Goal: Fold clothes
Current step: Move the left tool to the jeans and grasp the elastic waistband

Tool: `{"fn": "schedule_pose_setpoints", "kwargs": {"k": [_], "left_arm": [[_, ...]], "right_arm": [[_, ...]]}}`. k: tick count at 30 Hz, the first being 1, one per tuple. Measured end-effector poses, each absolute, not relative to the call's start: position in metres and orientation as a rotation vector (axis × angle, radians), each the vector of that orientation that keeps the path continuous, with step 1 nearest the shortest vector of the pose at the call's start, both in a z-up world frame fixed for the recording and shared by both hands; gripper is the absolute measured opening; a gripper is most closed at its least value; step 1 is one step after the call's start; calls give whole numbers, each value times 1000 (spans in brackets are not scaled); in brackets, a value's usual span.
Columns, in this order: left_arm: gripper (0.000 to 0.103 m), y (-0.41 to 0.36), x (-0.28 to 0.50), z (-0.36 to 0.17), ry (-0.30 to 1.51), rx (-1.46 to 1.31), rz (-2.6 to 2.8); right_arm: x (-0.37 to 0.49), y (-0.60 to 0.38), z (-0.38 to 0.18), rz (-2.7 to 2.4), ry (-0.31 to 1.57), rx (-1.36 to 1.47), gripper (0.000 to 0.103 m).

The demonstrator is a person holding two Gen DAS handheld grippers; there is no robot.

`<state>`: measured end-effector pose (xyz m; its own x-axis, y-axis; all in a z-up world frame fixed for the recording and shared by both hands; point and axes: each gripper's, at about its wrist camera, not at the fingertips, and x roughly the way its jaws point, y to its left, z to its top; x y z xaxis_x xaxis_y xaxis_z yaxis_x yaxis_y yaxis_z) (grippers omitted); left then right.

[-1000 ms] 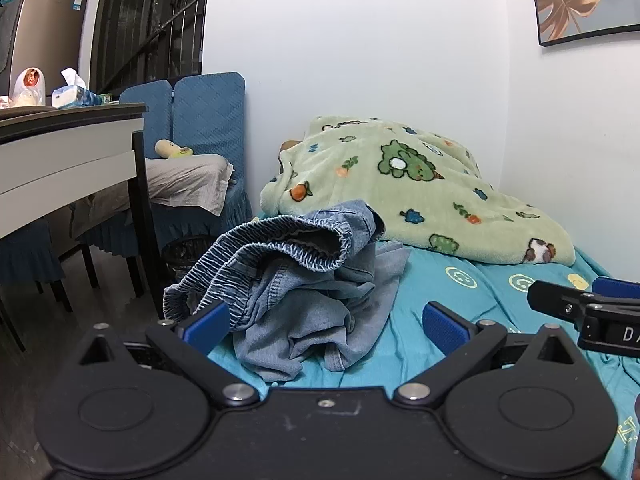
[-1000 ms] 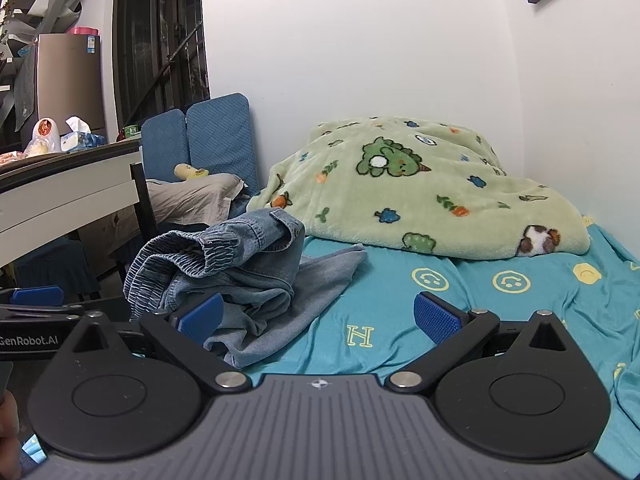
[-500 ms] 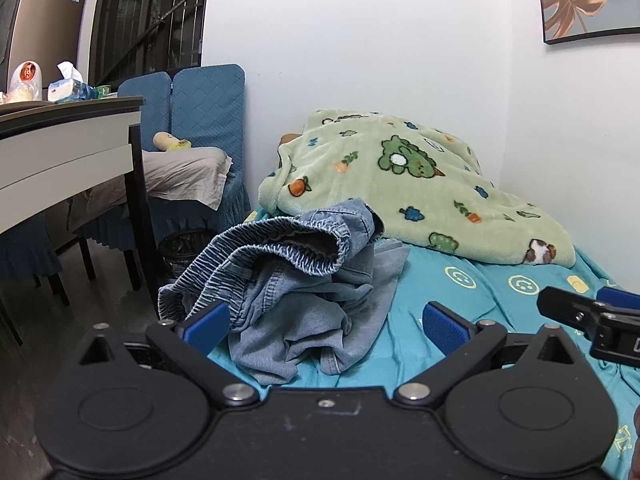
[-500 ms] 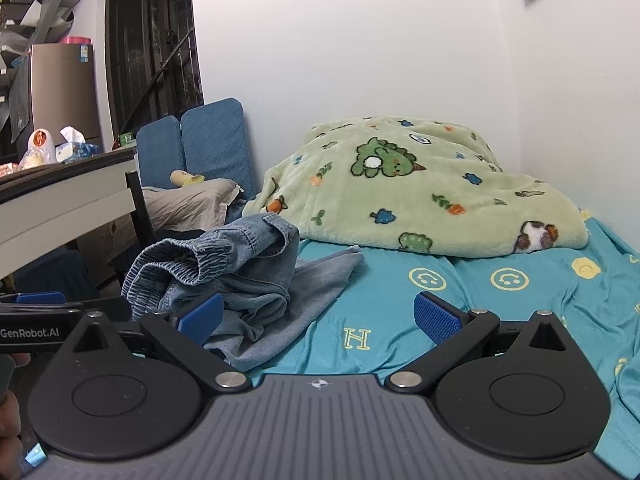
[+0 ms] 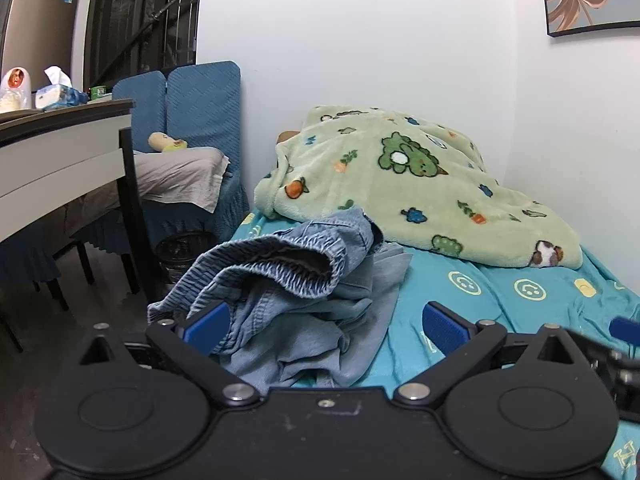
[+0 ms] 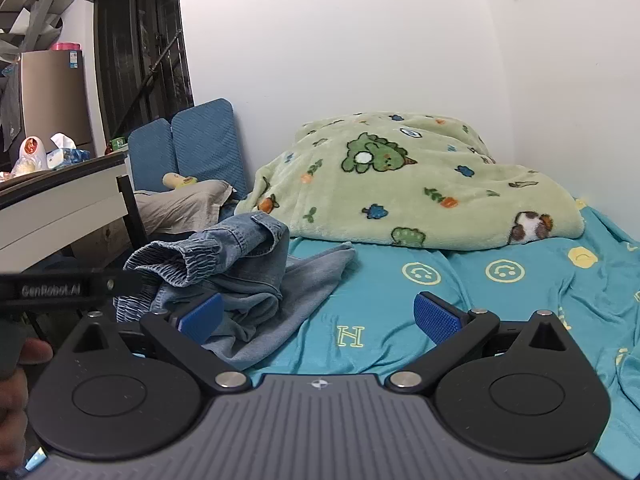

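Jeans (image 5: 304, 292) lie crumpled on the sheet (image 5: 500, 300); only the right view shows an "H" (image 6: 351, 336); both grippers (image 5: 326, 322) (image 6: 318, 316) gape wide, empty.

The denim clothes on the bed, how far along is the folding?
Nothing looks done: the light blue denim clothes lie in a crumpled heap on the teal bed sheet, elastic waistband bunched on top. Nothing is in hand either: the left gripper and right gripper are both open and empty, close to the heap. Grasping, spreading flat and every fold remain.
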<state>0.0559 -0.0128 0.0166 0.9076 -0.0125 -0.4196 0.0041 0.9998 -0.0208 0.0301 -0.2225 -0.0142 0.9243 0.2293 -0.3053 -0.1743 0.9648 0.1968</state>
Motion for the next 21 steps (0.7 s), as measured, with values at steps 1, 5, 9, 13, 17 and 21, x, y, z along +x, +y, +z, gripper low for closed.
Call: {"fn": "schedule_pose_setpoints", "kwargs": {"k": [1, 5, 9, 13, 17, 21], "left_arm": [[103, -14, 60, 17, 435, -25, -14], [102, -15, 74, 18, 448, -52, -51], [102, -14, 87, 16, 463, -90, -87], [102, -14, 97, 11, 474, -102, -98], [101, -7, 108, 3, 500, -148, -104], [100, -2, 118, 0, 500, -172, -107]], "right_arm": [[32, -224, -15, 208, 336, 169, 103], [35, -224, -16, 208, 344, 167, 103], [37, -224, -19, 210, 356, 170, 103], [41, -223, -21, 212, 365, 169, 103], [44, -221, -24, 215, 373, 163, 103], [46, -220, -27, 217, 383, 160, 103]]}}
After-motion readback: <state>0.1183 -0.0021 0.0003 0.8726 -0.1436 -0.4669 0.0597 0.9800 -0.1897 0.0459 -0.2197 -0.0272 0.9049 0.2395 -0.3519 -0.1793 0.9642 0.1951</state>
